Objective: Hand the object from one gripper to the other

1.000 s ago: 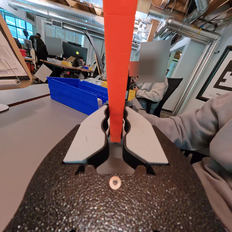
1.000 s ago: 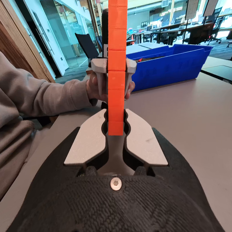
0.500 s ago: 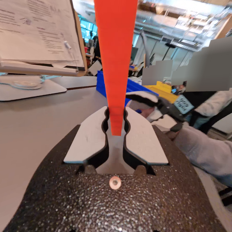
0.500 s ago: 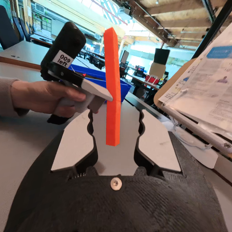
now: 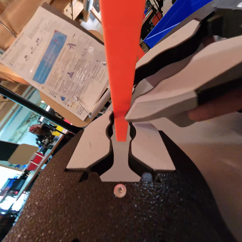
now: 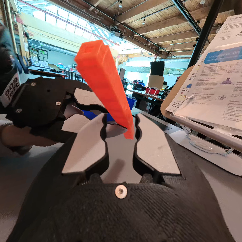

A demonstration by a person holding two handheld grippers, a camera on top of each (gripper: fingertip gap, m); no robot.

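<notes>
A long orange bar is clamped at its lower end between the fingers of my left gripper, which is shut on it. In the right wrist view the bar leans up and to the left. Its lower end sits between the fingertips of my right gripper, close to the right finger. That gripper's jaws stand apart with a gap on the left side. The right gripper's fingers reach in from the right in the left wrist view. The left gripper's finger shows at the left in the right wrist view.
A document stand with printed sheets stands on the grey table at the right; it also shows in the left wrist view. A blue bin lies behind the grippers. A hand holds the left gripper.
One second ago both grippers were shut on the bar. The right one then opened wide, and its jaws have now narrowed around the bar's lower end. Both grippers have swung toward the document stand.
</notes>
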